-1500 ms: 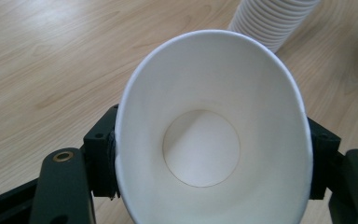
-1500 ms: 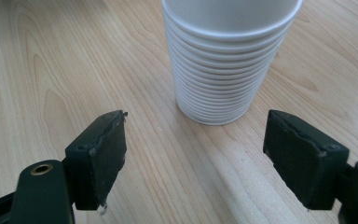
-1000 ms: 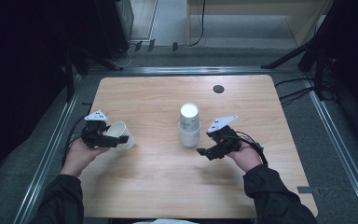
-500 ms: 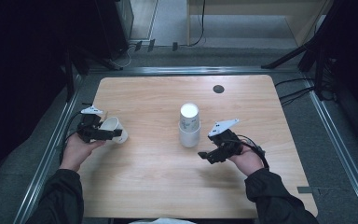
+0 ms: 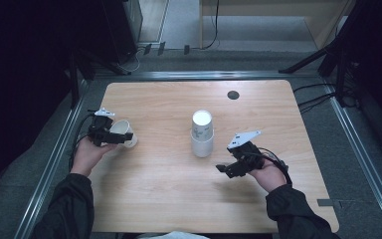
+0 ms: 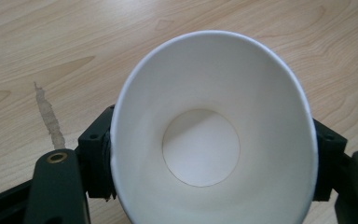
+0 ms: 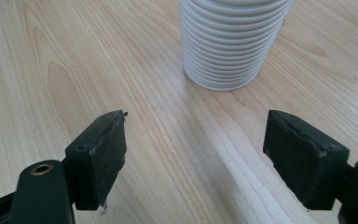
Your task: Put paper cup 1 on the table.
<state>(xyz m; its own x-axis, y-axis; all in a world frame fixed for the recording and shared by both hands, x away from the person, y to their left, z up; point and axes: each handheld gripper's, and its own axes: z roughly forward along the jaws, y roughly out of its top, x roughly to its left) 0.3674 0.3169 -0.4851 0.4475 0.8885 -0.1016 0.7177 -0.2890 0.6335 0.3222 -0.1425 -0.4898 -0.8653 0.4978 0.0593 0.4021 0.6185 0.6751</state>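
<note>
Claws first: my left claw (image 5: 125,139) has just been easing its jaws apart around the white paper cup (image 6: 212,135), which lies sideways between the pads, mouth toward me. My right claw (image 7: 193,158) waits open and empty, the ribbed white cup stack (image 7: 230,42) just ahead on the wooden tabletop (image 5: 169,179).

overhead forward-down view, two close tongs-mounted views

Stack of cups (image 5: 202,134) stands mid-table (image 5: 159,199); a single cup (image 5: 123,132) lies tipped at its nine o'clock near the edge, a round hole (image 5: 233,94) at its one o'clock, well apart.
</note>
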